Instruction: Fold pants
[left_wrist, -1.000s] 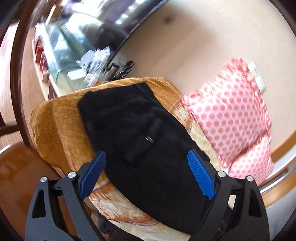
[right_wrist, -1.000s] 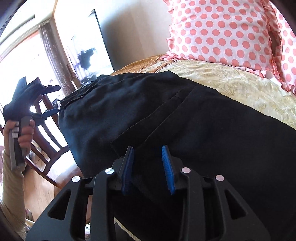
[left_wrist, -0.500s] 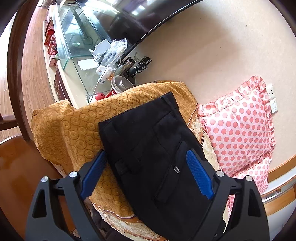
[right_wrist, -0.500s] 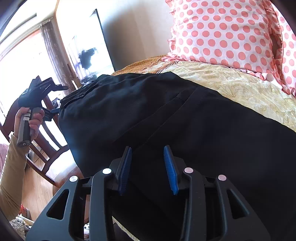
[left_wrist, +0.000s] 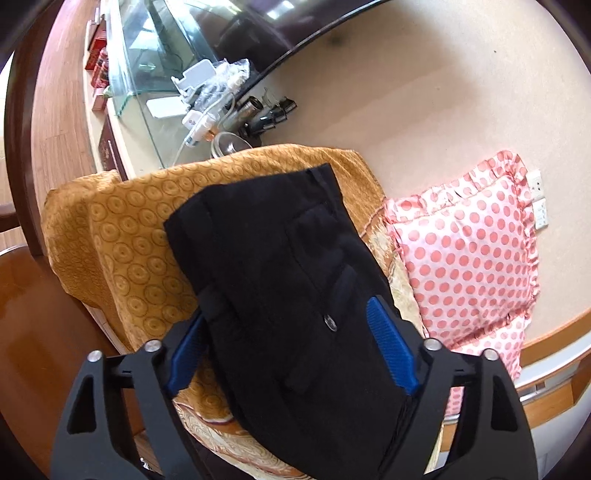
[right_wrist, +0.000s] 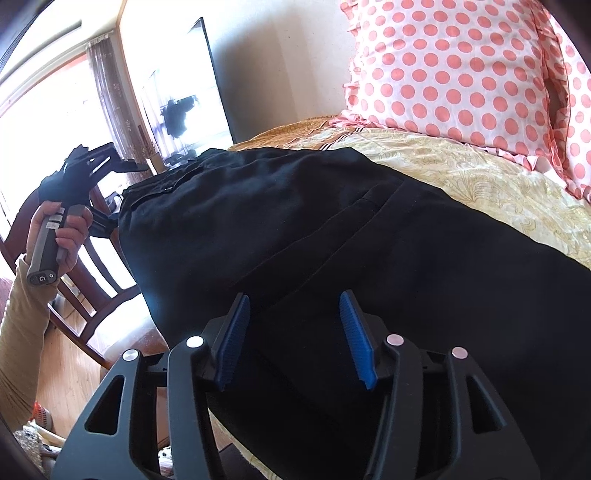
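Black pants (left_wrist: 280, 273) lie folded on a bed with a gold patterned cover (left_wrist: 122, 236), waistband toward the far end. A back pocket with a button (left_wrist: 330, 322) faces up. My left gripper (left_wrist: 291, 347) is open and hovers above the pants' near part, its blue pads straddling the cloth. In the right wrist view the pants (right_wrist: 332, 229) fill the middle. My right gripper (right_wrist: 295, 339) is open just above them, holding nothing. The left gripper (right_wrist: 92, 166) shows there, held in a hand at the left.
A pink polka-dot pillow (left_wrist: 469, 254) lies at the bed's right, also in the right wrist view (right_wrist: 450, 62). A glass-topped shelf with small items (left_wrist: 199, 99) stands beyond the bed. A wooden chair (right_wrist: 77, 273) stands at the left.
My right gripper has opened wider over the pants. My left gripper has moved in closer, so the pants sit lower between its pads.
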